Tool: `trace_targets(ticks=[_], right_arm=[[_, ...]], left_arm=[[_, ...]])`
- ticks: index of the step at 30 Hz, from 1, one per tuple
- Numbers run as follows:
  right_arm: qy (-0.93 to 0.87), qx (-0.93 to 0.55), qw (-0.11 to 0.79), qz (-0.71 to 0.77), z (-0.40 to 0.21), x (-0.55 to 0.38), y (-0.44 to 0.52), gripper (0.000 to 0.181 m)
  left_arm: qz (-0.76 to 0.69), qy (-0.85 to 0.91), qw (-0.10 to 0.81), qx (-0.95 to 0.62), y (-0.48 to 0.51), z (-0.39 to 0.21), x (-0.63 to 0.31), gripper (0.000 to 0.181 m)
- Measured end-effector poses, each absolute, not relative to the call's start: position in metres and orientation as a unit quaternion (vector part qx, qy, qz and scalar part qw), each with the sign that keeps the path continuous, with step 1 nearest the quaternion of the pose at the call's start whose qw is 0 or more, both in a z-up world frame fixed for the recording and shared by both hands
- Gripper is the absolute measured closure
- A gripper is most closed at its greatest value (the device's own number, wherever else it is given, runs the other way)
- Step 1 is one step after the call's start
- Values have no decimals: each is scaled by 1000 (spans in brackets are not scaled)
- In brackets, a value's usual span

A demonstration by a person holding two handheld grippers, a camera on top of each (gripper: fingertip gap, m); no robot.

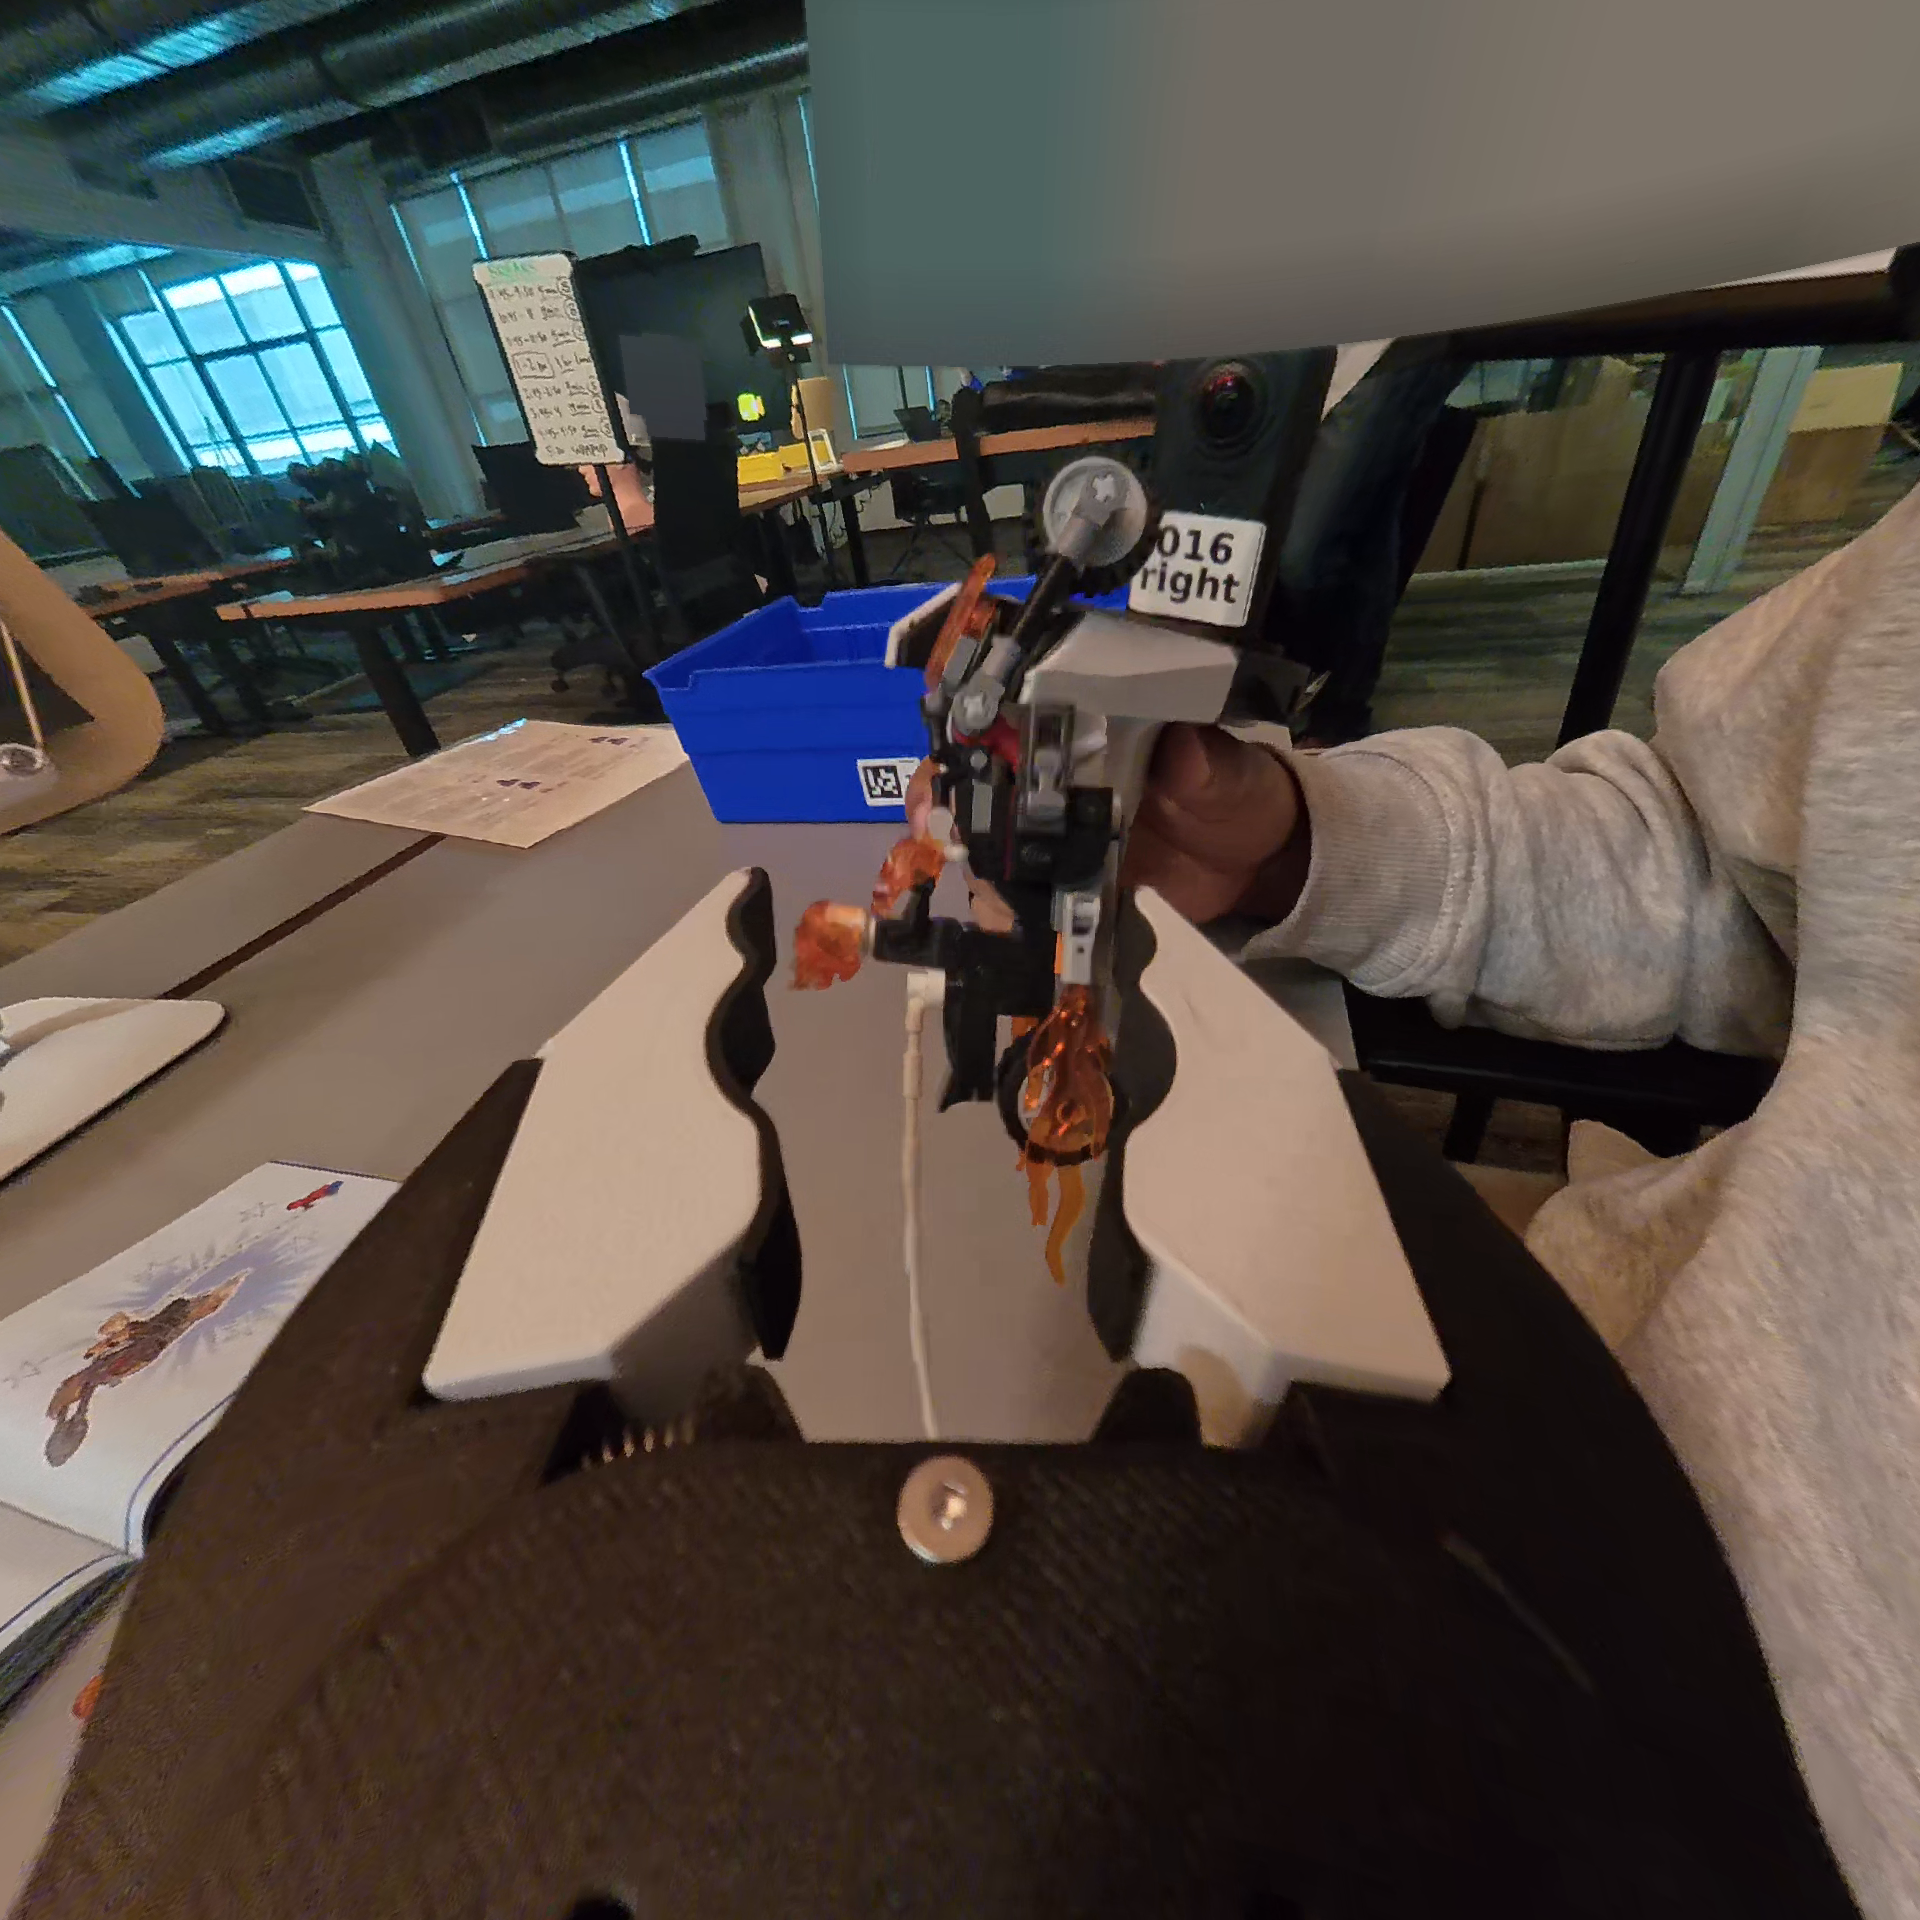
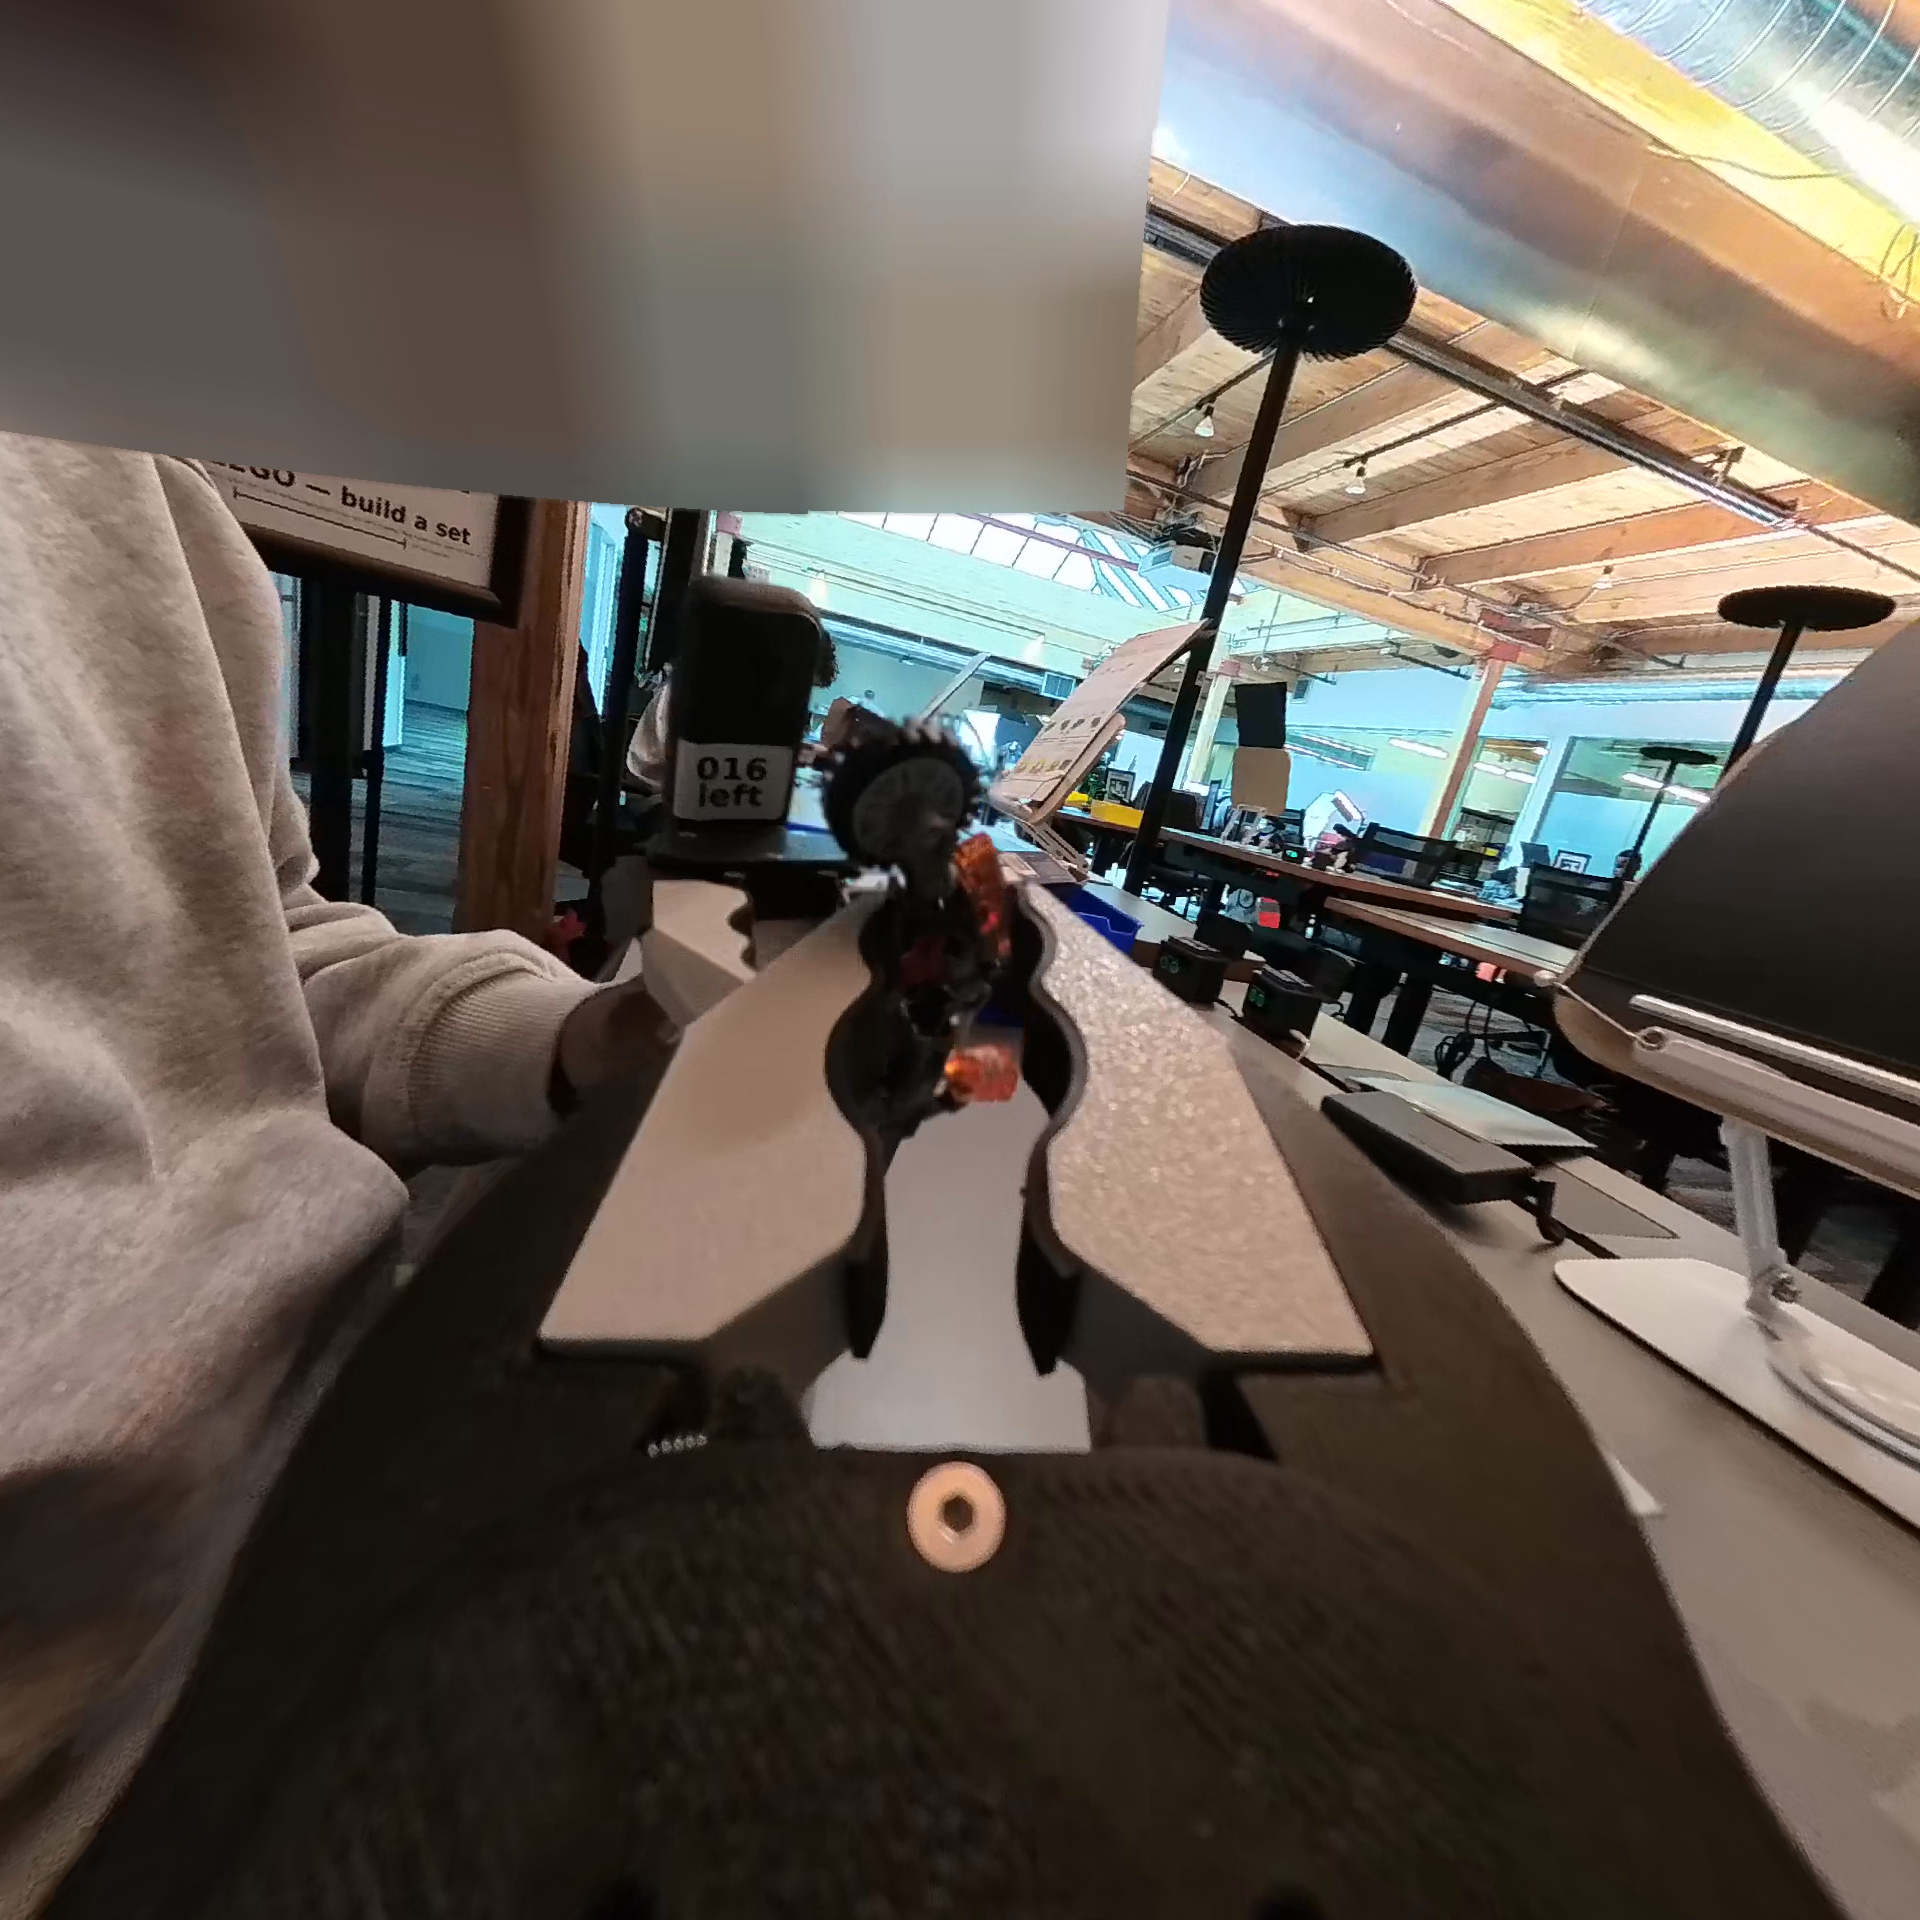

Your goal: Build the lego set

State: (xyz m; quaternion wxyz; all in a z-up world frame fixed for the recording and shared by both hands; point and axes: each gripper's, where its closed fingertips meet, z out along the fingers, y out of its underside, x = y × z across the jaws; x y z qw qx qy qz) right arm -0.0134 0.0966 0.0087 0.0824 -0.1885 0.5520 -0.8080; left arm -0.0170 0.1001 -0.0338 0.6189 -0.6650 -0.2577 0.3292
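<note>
The lego motorcycle model (image 1: 997,831) is black and grey with clear orange flame pieces and hangs upright, one wheel up. My right gripper (image 2: 951,935) is shut on its middle (image 2: 935,997); the upper wheel (image 2: 909,810) sticks out past the fingertips. In the left wrist view the right gripper (image 1: 1013,665) holds it from behind. My left gripper (image 1: 945,904) is open, and the model's lower wheel with flames (image 1: 1060,1091) hangs between its fingers, close to the right finger (image 1: 1226,1091). Whether they touch I cannot tell.
A blue bin (image 1: 790,707) stands on the grey table (image 1: 416,987) behind the model. A paper sheet (image 1: 509,779) lies far left, an open instruction booklet (image 1: 156,1340) near left, and a white cable (image 1: 914,1195) runs under my left gripper. A laptop stand (image 2: 1745,1330) is at right. Spacing between my two grippers at the tips: around 4 cm.
</note>
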Motion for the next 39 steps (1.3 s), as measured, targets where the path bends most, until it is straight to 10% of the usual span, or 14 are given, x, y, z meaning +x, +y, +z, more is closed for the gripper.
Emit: trace_targets(ticks=[24,39], right_arm=[[556,-181,58,-809,9,-14,93,162],[721,-167,41,-672,-41,-4,92,124]], left_arm=[[344,-242,605,-676,117,-26,-15,144],[476,-260,510,-668,32,-21,-37,145]])
